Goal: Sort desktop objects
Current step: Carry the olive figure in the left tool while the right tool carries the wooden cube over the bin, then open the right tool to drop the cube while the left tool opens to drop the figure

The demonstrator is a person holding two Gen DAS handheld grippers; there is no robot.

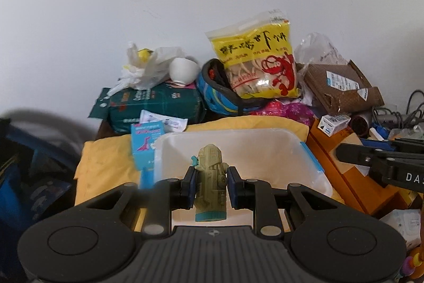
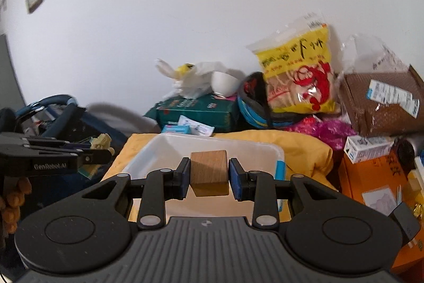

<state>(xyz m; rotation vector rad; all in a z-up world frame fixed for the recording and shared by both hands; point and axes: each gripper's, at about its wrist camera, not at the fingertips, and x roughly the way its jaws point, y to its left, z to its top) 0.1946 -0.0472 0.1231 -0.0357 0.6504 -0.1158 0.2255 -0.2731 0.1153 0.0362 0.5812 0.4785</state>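
My left gripper [image 1: 210,183] is shut on an olive-green toy figure [image 1: 210,177] with a teal base, held upright above the near part of a white plastic bin [image 1: 304,147]. My right gripper [image 2: 209,175] is shut on a wooden block [image 2: 209,171], held above the same white bin [image 2: 148,153]. The bin rests on a yellow cloth [image 1: 100,163]. The right gripper's side shows at the right edge of the left wrist view [image 1: 381,161]. The left gripper with the toy shows at the left of the right wrist view [image 2: 87,153].
Behind the bin are a blue dinosaur box [image 1: 144,145], a green tissue pack [image 1: 159,105], a white bowl [image 1: 184,70], a yellow noodle bag [image 1: 259,62], a brown cardboard box [image 1: 339,84] and an orange box [image 2: 371,177]. A dark bag [image 2: 53,113] lies at the left.
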